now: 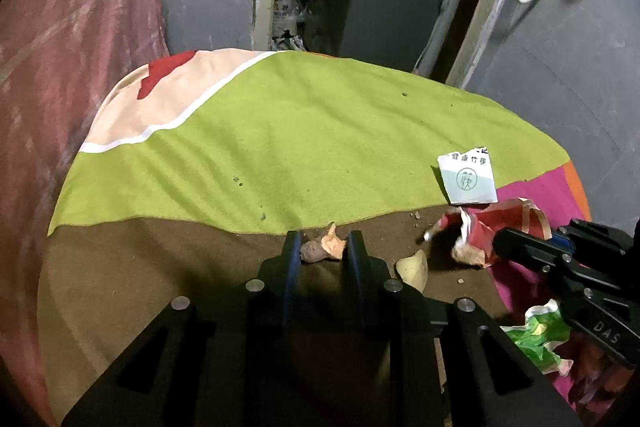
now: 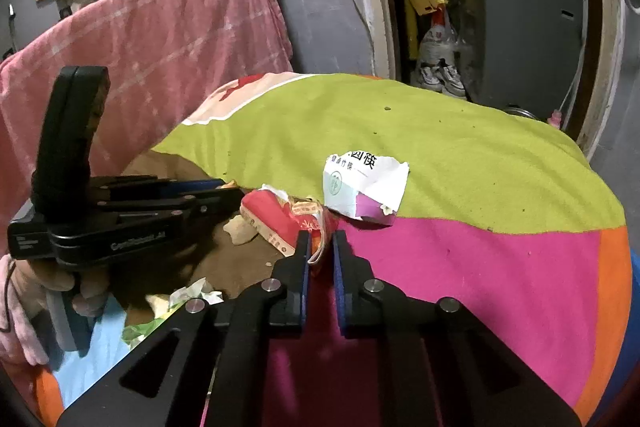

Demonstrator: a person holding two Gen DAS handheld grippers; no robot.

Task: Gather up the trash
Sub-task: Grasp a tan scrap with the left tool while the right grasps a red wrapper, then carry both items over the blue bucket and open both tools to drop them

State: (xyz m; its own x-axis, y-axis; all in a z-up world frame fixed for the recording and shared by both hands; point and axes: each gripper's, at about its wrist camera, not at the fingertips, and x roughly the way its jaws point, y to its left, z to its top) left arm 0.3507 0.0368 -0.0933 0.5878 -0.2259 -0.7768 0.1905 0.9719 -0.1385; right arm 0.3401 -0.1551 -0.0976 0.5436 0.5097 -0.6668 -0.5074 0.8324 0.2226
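- Trash lies scattered over a round table draped in a multicoloured cloth with green, brown, magenta, orange and peach patches.
- Left gripper sits low over the brown patch, its fingers apart on either side of an orange-brown peel scrap; whether the pads touch the scrap cannot be told.
- That peel scrap lies with its long axis roughly across the gap between the fingers, one pointed tip angled up and away from the camera.
- A second, pale peel piece rests on the brown patch just to the right of the left gripper.
- Right gripper hovers at the edge of the magenta patch, fingers slightly apart, with a strip of the torn red wrapper between them; a firm grip cannot be told.
- The red wrapper is crumpled, its long axis running from the left gripper's fingertips towards the right gripper in the right wrist view.
- A torn white paper sleeve with printed characters lies just beyond the red wrapper, straddling the green and magenta patches, ragged edge pointing away.
- A crumpled green-and-white wrapper lies near the table's near edge, under the right gripper's body.
- A pink cloth hangs behind the table.
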